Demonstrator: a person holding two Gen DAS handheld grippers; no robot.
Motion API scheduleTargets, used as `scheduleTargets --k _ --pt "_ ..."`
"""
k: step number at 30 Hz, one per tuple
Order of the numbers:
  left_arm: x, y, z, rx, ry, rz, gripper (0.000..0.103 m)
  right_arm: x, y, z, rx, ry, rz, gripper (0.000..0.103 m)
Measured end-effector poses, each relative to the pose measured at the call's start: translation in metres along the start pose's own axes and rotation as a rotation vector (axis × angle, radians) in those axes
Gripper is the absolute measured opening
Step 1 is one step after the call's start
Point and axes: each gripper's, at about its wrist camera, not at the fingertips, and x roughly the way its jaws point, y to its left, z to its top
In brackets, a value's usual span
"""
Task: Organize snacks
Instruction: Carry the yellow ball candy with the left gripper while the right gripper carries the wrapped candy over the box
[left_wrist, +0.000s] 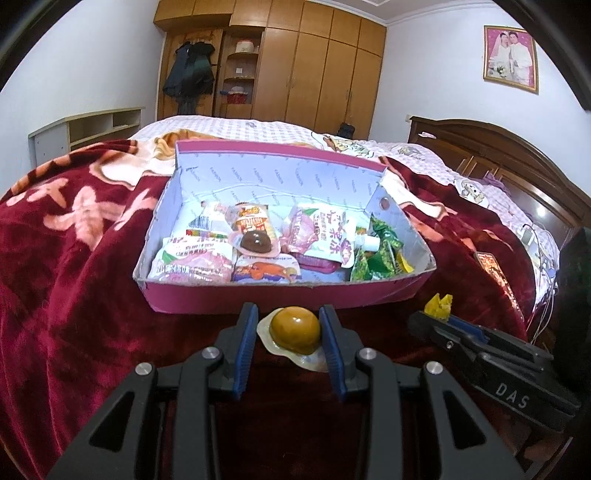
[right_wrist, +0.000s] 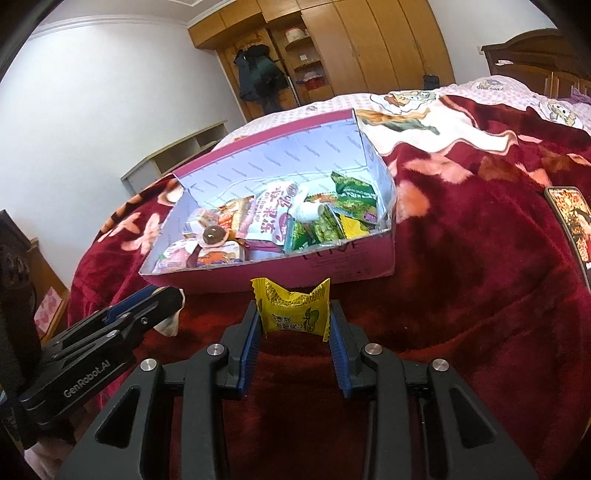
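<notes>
The left gripper (left_wrist: 288, 334) pinches a vacuum-packed brown egg (left_wrist: 294, 329): the round egg sits squarely between the blue pads (left_wrist: 245, 341), near their tips, and its clear plastic skirt spills out below and toward the right pad. The right gripper (right_wrist: 294, 325) pinches a yellow snack packet (right_wrist: 294, 313), held upright between its jaws, with the crimped top edge standing above the tips. Both grippers hang over the dark red blanket (left_wrist: 74, 277) on the bed, just short of the pink cardboard box (left_wrist: 258, 295), whose near wall lies directly ahead of each pair of jaws. Inside the box lie a dark packed egg (left_wrist: 255, 242), white and pink pouches (left_wrist: 321, 229) and green packets (right_wrist: 325, 225) against its right wall. Whether the egg's plastic skirt brushes the blanket is hard to tell from the left wrist view.
</notes>
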Motion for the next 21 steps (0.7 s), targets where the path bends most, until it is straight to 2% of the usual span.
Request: scheduleTargets --k 13,21 --pt "0.011 -0.005 0.032 0.047 -0.048 0.013 0.036 -0.002 0.006 0.024 -0.043 -0.034 0.003 0.035" --pt "0.032 -0.006 0.057 0.057 -0.069 0.033 0.036 0.009 0.012 0.045 -0.081 -0.056 -0.005 0.035"
